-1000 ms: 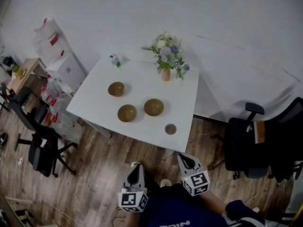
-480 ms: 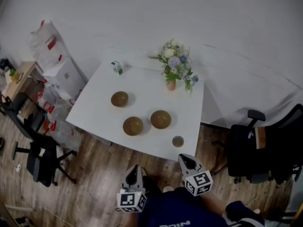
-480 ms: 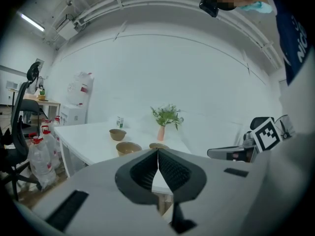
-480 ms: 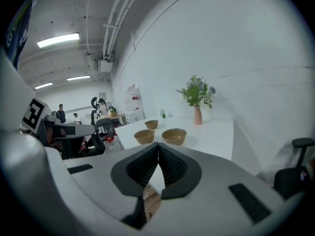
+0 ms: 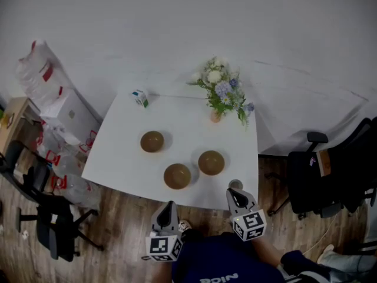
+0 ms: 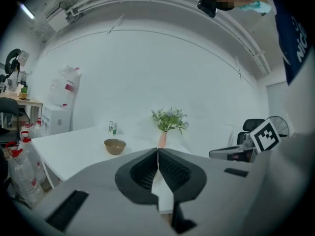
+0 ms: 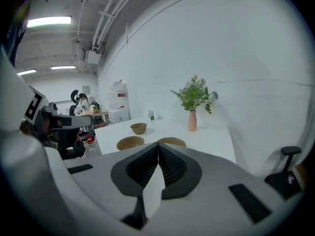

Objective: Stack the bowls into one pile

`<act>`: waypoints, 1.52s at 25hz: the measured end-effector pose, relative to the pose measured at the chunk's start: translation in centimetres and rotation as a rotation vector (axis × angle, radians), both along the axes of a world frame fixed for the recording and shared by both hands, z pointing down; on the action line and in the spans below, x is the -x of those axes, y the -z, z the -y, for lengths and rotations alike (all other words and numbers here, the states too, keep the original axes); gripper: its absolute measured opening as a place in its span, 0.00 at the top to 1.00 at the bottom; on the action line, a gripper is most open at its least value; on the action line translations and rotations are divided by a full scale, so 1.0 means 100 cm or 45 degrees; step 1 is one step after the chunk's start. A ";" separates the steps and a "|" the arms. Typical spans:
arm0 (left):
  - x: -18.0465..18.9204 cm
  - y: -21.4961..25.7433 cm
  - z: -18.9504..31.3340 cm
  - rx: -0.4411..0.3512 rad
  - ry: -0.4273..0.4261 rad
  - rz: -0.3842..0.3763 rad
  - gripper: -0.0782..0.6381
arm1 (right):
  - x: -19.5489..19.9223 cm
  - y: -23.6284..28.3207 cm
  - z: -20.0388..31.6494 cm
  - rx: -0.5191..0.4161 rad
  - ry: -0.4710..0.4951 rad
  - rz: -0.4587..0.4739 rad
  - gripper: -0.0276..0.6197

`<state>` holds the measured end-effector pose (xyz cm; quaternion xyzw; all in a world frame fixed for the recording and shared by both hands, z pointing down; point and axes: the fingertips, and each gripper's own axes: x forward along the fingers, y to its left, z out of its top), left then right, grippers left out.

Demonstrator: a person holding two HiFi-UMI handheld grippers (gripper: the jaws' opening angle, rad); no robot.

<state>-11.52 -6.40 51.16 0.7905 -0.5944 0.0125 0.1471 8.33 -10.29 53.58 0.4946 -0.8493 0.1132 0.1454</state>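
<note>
White tabletop (image 5: 188, 128), three separate brown bowls: far bowl (image 5: 152, 141) left of centre; middle bowl (image 5: 177, 175) and right bowl (image 5: 211, 162) apart, near the front edge. Flower vase (image 5: 217, 115), back right corner. At the front edge, jaws pressed together, empty: left gripper (image 5: 169, 207), right gripper (image 5: 233, 194).

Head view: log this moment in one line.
far bowl, near bowl, right bowl: separate on table | left gripper: shut, empty | right gripper: shut, empty | stacking: not started
</note>
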 end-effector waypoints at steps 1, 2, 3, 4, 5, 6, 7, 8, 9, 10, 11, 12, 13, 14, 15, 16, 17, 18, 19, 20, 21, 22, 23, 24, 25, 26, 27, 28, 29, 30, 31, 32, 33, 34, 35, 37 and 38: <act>0.008 -0.001 0.005 0.002 -0.009 0.000 0.87 | 0.006 0.000 0.004 -0.003 -0.015 -0.006 0.92; 0.017 -0.002 0.009 0.004 -0.017 0.000 0.87 | 0.011 -0.001 0.009 -0.002 -0.032 -0.005 0.92; 0.024 -0.003 0.013 0.007 -0.026 0.000 0.87 | 0.016 -0.002 0.013 0.001 -0.053 -0.002 0.92; 0.030 -0.003 0.016 0.010 -0.035 0.001 0.87 | 0.020 -0.003 0.017 0.004 -0.076 0.002 0.92; 0.037 -0.003 0.020 0.011 -0.045 0.006 0.87 | 0.023 -0.004 0.021 0.004 -0.098 0.006 0.92; 0.043 -0.003 0.022 0.012 -0.058 0.015 0.87 | 0.027 -0.005 0.025 0.004 -0.116 0.011 0.92; 0.049 -0.004 0.025 0.015 -0.069 0.024 0.87 | 0.031 -0.007 0.029 0.005 -0.130 0.019 0.92; 0.055 -0.007 0.027 0.022 -0.076 0.029 0.87 | 0.035 -0.009 0.031 0.010 -0.140 0.025 0.92; 0.059 -0.009 0.029 0.032 -0.079 0.029 0.87 | 0.038 -0.011 0.033 0.018 -0.149 0.030 0.92; 0.062 -0.010 0.030 0.040 -0.078 0.024 0.87 | 0.038 -0.014 0.033 0.029 -0.158 0.032 0.92; 0.063 -0.011 0.032 0.045 -0.078 0.020 0.87 | 0.038 -0.016 0.034 0.043 -0.167 0.035 0.92; 0.064 -0.011 0.034 0.046 -0.080 0.017 0.87 | 0.038 -0.018 0.035 0.055 -0.177 0.039 0.92; 0.063 -0.013 0.036 0.048 -0.086 0.016 0.87 | 0.037 -0.019 0.036 0.065 -0.185 0.045 0.92; 0.061 -0.014 0.039 0.051 -0.093 0.016 0.87 | 0.035 -0.020 0.039 0.073 -0.192 0.049 0.92; 0.059 -0.015 0.042 0.058 -0.099 0.015 0.87 | 0.033 -0.021 0.042 0.078 -0.196 0.050 0.92; 0.056 -0.016 0.045 0.065 -0.103 0.012 0.87 | 0.031 -0.021 0.045 0.081 -0.198 0.050 0.92; 0.053 -0.015 0.048 0.068 -0.109 0.010 0.87 | 0.029 -0.021 0.048 0.084 -0.200 0.049 0.92; 0.050 -0.013 0.051 0.066 -0.116 0.010 0.87 | 0.027 -0.021 0.052 0.085 -0.203 0.048 0.92; 0.048 -0.011 0.054 0.063 -0.123 0.010 0.87 | 0.026 -0.019 0.055 0.087 -0.206 0.047 0.92; 0.046 -0.009 0.057 0.061 -0.127 0.008 0.87 | 0.024 -0.018 0.059 0.090 -0.208 0.045 0.92; 0.045 -0.007 0.059 0.061 -0.126 0.005 0.87 | 0.023 -0.016 0.062 0.092 -0.208 0.041 0.92; 0.045 -0.006 0.062 0.061 -0.120 0.003 0.87 | 0.023 -0.014 0.066 0.096 -0.204 0.036 0.92; 0.046 -0.005 0.065 0.061 -0.109 0.006 0.87 | 0.022 -0.013 0.070 0.102 -0.199 0.033 0.92; 0.046 -0.004 0.069 0.063 -0.095 0.011 0.87 | 0.020 -0.013 0.074 0.113 -0.195 0.033 0.92; 0.047 -0.004 0.071 0.066 -0.080 0.016 0.87 | 0.018 -0.013 0.078 0.129 -0.193 0.036 0.92; 0.047 -0.004 0.073 0.069 -0.068 0.017 0.87 | 0.015 -0.015 0.081 0.146 -0.194 0.041 0.92; 0.047 -0.004 0.074 0.070 -0.059 0.015 0.87 | 0.012 -0.016 0.084 0.159 -0.199 0.046 0.92; 0.048 -0.004 0.074 0.072 -0.051 0.011 0.87 | 0.009 -0.016 0.087 0.168 -0.205 0.052 0.92; 0.049 -0.004 0.074 0.075 -0.043 0.008 0.87 | 0.007 -0.016 0.090 0.176 -0.212 0.061 0.92; 0.051 -0.005 0.073 0.078 -0.033 0.005 0.87 | 0.005 -0.016 0.094 0.185 -0.218 0.073 0.91; 0.053 -0.006 0.072 0.081 -0.021 0.003 0.87 | 0.003 -0.017 0.098 0.195 -0.222 0.088 0.89; 0.056 -0.006 0.071 0.085 -0.008 0.004 0.87 | 0.002 -0.018 0.102 0.207 -0.224 0.100 0.85; 0.059 -0.006 0.070 0.088 0.006 0.007 0.87 | 0.001 -0.019 0.106 0.218 -0.224 0.107 0.80; 0.061 -0.006 0.070 0.091 0.020 0.010 0.87 | -0.001 -0.021 0.110 0.228 -0.224 0.105 0.77; 0.064 -0.006 0.069 0.092 0.035 0.011 0.87 | -0.003 -0.022 0.113 0.235 -0.225 0.096 0.77; 0.069 -0.006 0.066 0.093 0.064 0.010 0.87 | -0.007 -0.027 0.121 0.256 -0.228 0.077 0.77; 0.073 -0.007 0.064 0.095 0.080 0.010 0.87 | -0.007 -0.031 0.124 0.272 -0.229 0.074 0.77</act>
